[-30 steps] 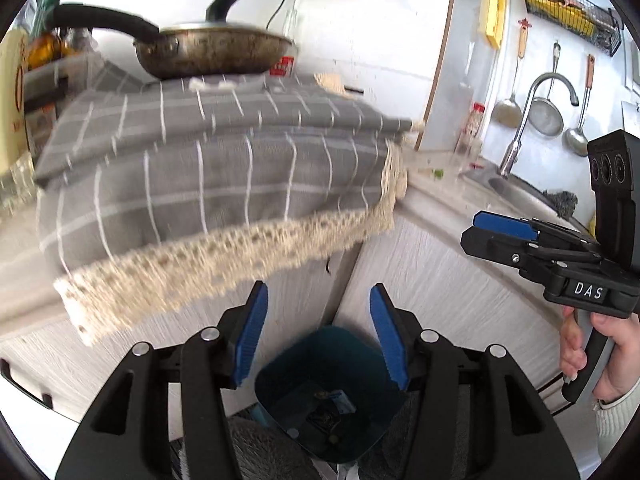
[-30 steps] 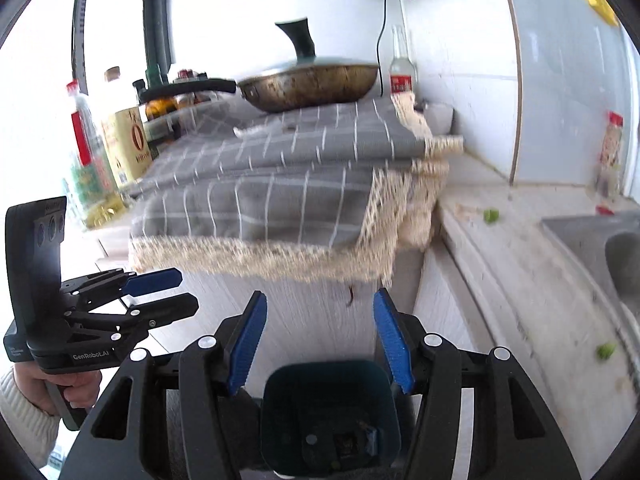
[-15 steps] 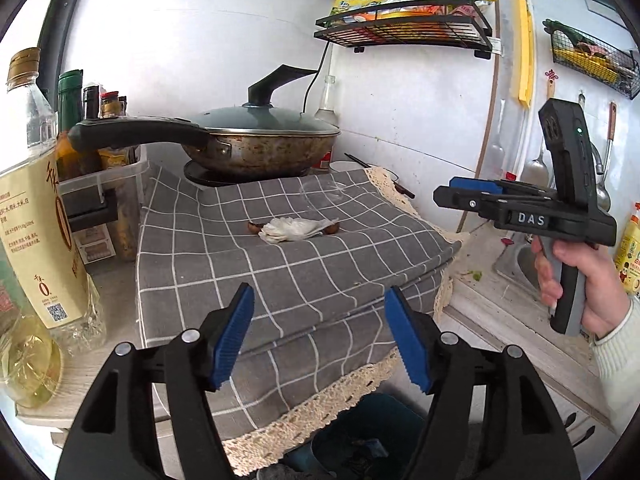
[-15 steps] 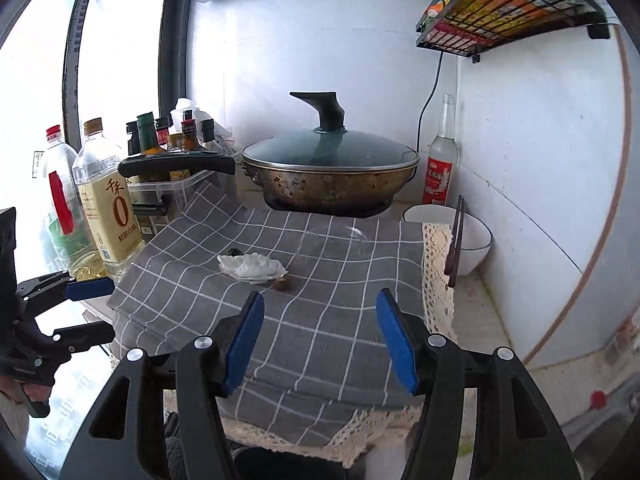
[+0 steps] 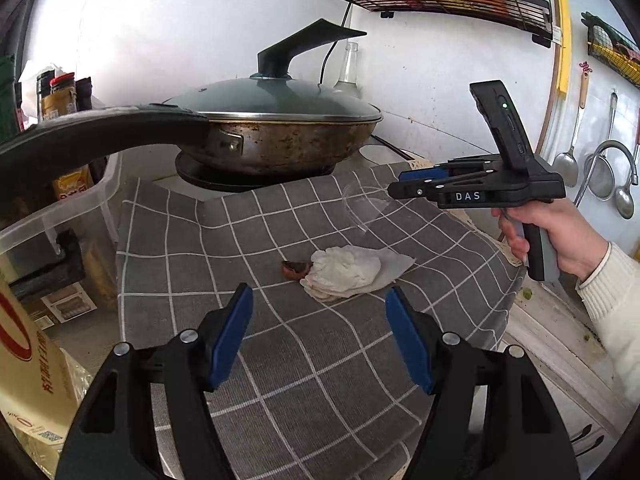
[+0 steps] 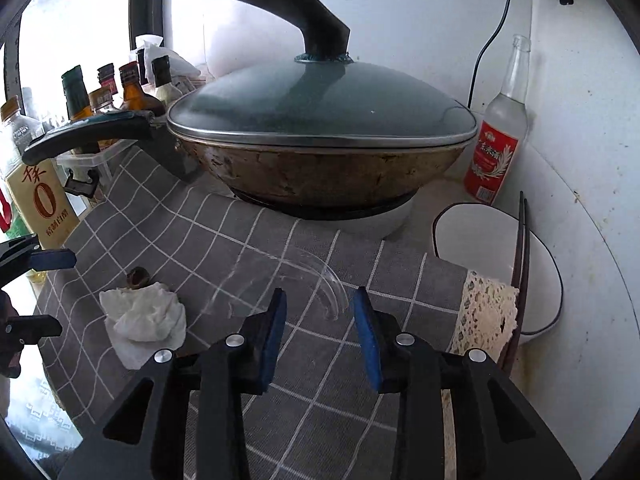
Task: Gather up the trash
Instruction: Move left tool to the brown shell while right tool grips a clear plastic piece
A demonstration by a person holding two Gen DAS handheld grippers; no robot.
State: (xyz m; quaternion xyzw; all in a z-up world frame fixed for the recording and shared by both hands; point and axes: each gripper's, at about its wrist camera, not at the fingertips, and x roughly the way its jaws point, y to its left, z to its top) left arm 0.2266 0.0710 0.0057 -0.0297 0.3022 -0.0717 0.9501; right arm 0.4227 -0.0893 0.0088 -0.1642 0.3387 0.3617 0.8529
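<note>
Tissue (image 5: 348, 272) on cloth (image 5: 320, 360) — right claw (image 5: 404, 184) marked "DAS".

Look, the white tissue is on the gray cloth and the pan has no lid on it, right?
Not quite. The pan does have a lid on it, dark with a black handle; the right wrist view shows it plainly. The rest is right: the white tissue lies on the gray cloth.
</note>
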